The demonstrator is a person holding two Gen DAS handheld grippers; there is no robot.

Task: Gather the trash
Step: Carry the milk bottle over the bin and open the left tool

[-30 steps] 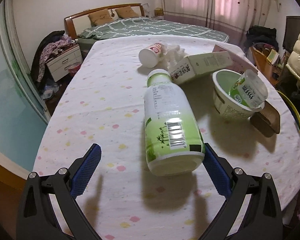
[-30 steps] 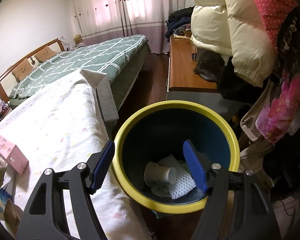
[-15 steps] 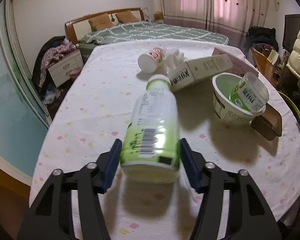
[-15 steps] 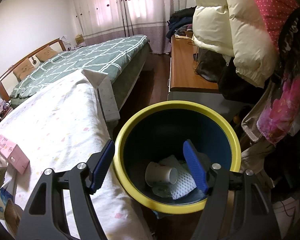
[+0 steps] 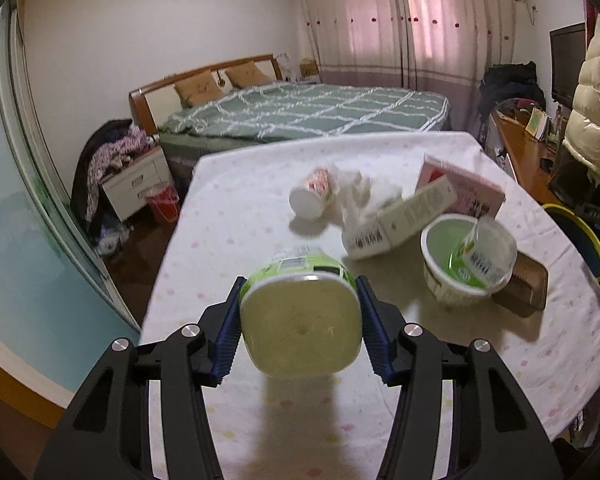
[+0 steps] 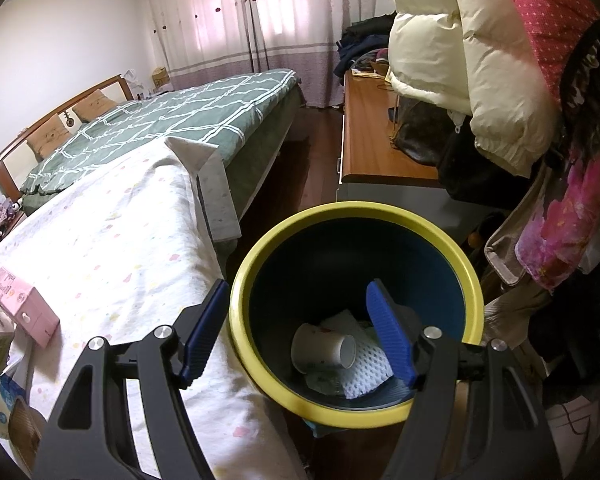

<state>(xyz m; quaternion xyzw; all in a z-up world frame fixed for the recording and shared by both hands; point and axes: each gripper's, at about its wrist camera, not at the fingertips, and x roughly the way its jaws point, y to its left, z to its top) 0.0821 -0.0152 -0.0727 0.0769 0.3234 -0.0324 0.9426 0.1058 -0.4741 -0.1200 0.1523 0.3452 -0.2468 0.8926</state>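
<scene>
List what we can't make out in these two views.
- Left wrist view: the bottle in the left gripper shows its base only; cap hidden.
- Left wrist view: box print blurred.
- Right wrist view: bin contents partly hidden by the right gripper finger.

Soft window daylight, heavy fisheye bend, some motion blur in the left view

Pink-tinted light comes through the curtains [image 5: 412,20] at twelve o'clock in both views, leaving the white walls evenly bright and free of glare. In the left wrist view the bottle [image 5: 300,320] casts a soft shadow toward six o'clock on the tablecloth [image 5: 228,240], and the bowl [image 5: 460,264] and cartons beyond it are smeared and soft. The right wrist view is sharper; the inside of the bin [image 6: 356,240] is dark. Straight edges bow outward, and black vignette fills every corner.
</scene>
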